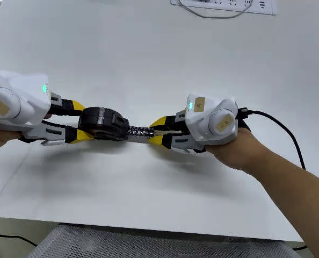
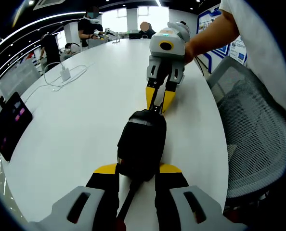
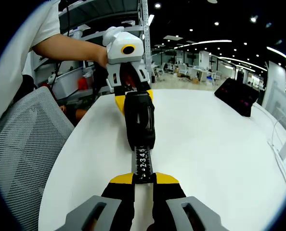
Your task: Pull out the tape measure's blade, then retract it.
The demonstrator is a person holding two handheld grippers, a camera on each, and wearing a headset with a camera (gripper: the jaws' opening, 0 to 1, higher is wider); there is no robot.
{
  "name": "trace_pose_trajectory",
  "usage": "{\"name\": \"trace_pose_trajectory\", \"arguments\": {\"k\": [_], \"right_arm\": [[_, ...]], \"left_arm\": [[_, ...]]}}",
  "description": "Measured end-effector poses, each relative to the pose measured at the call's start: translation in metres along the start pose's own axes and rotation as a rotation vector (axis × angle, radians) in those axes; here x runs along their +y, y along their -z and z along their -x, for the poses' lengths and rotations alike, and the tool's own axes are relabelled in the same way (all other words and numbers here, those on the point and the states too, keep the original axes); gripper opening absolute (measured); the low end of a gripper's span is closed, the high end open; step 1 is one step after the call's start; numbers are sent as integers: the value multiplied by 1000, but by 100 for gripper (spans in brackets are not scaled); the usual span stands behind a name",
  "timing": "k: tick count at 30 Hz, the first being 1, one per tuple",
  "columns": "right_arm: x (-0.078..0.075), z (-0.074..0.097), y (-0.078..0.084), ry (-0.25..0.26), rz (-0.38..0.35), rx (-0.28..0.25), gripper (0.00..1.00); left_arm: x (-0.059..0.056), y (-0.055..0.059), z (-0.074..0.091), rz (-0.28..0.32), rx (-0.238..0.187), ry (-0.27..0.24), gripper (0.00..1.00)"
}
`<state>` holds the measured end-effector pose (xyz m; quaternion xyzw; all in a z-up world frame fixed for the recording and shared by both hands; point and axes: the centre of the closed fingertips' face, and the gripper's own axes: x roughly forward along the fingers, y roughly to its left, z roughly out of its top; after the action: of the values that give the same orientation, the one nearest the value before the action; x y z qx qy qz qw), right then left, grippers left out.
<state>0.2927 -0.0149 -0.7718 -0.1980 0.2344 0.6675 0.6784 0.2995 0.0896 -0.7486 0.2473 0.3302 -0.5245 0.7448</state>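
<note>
Four digits, 2 3 4 5, show on the blade (image 3: 143,162). The right gripper (image 1: 157,131) pinches its end; the left gripper (image 1: 80,121) clamps the black tape measure case (image 1: 103,123), both held level.

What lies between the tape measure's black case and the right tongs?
A short stretch of numbered blade, running from the case to the right tongs, which are shut on it; the right gripper view shows it.

Bright even overhead light; soft shadows on white table (image 1: 149,54); fisheye bending toward gripper view edges; focus sharp
</note>
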Motion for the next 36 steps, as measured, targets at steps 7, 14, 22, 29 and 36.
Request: {"name": "trace_pose_trajectory", "arguments": {"k": [7,14,22,29,36], "right_arm": [[0,9,6,13,-10,2,10],[-1,18,12,23,-12,9,10],[-2,26,17,30,-8,18,10],[-3,33,23,37,-8,27,10],[-4,38,26,40,-5,35,10]], "left_arm": [[0,0,0,0,2,0,21],[0,0,0,1,4,-1,22],[0,0,1,3,4,-2,22],[0,-1,1,4,4,-3,22],[0,-1,1,6,4,-4,22]]}}
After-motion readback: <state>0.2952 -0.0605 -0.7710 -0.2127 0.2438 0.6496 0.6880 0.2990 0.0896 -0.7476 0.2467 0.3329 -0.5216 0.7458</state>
